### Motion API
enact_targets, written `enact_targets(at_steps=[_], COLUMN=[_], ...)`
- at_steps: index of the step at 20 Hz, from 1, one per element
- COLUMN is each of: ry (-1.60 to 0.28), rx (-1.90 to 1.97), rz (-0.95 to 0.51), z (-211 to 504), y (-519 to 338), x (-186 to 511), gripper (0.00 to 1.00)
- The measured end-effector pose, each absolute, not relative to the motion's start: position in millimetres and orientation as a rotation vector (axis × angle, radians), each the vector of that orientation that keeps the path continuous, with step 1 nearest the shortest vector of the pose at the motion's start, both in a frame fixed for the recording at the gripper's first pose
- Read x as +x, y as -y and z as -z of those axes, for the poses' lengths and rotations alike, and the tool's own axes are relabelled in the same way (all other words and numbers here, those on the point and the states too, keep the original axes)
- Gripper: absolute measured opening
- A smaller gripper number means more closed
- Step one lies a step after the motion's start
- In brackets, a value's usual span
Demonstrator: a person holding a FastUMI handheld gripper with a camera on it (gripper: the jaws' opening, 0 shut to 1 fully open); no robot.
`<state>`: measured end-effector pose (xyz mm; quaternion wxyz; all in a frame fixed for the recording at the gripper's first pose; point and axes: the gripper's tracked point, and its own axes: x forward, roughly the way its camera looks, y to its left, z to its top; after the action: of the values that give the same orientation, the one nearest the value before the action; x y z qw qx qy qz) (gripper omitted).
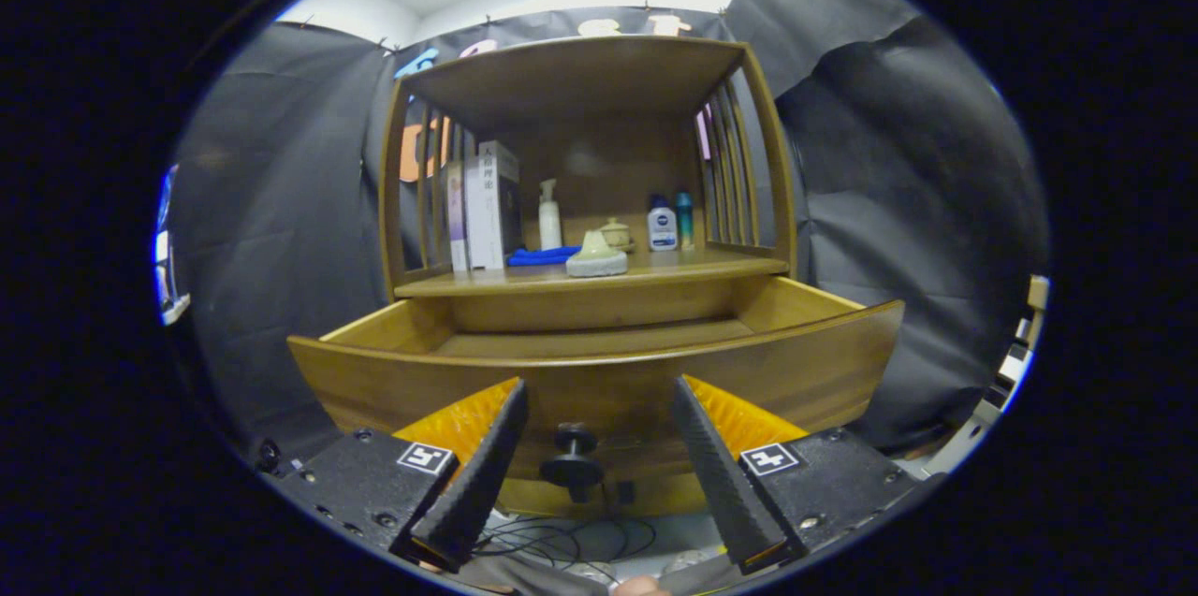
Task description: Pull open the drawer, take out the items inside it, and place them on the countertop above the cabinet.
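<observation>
The wooden cabinet's drawer (374, 385) stands pulled out toward me, and the part of its floor that I see is bare. Its dark round knob (574, 463) sits between my two fingers, a little ahead of them. My gripper (599, 409) is open with nothing between its fingers. On the countertop (711, 267) above the drawer rest a pale round lidded dish (596, 255), a blue cloth (541, 255), a white pump bottle (549, 216), a small lidded pot (615, 233), a white lotion bottle (662, 225) and a teal bottle (685, 218).
Upright boxes or books (482, 203) stand at the countertop's left end. Slatted sides and a top board (580, 72) enclose the shelf space. Cables (562, 540) lie on the floor under the drawer. Black cloth walls surround the cabinet.
</observation>
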<state>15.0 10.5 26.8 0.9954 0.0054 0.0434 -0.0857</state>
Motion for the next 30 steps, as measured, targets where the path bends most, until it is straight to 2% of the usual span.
enact_targets(at_steps=[30], ry=[-0.139], rx=[-0.003], rz=[0.187], z=[-20], y=[-17], x=[53], gripper=[0.97])
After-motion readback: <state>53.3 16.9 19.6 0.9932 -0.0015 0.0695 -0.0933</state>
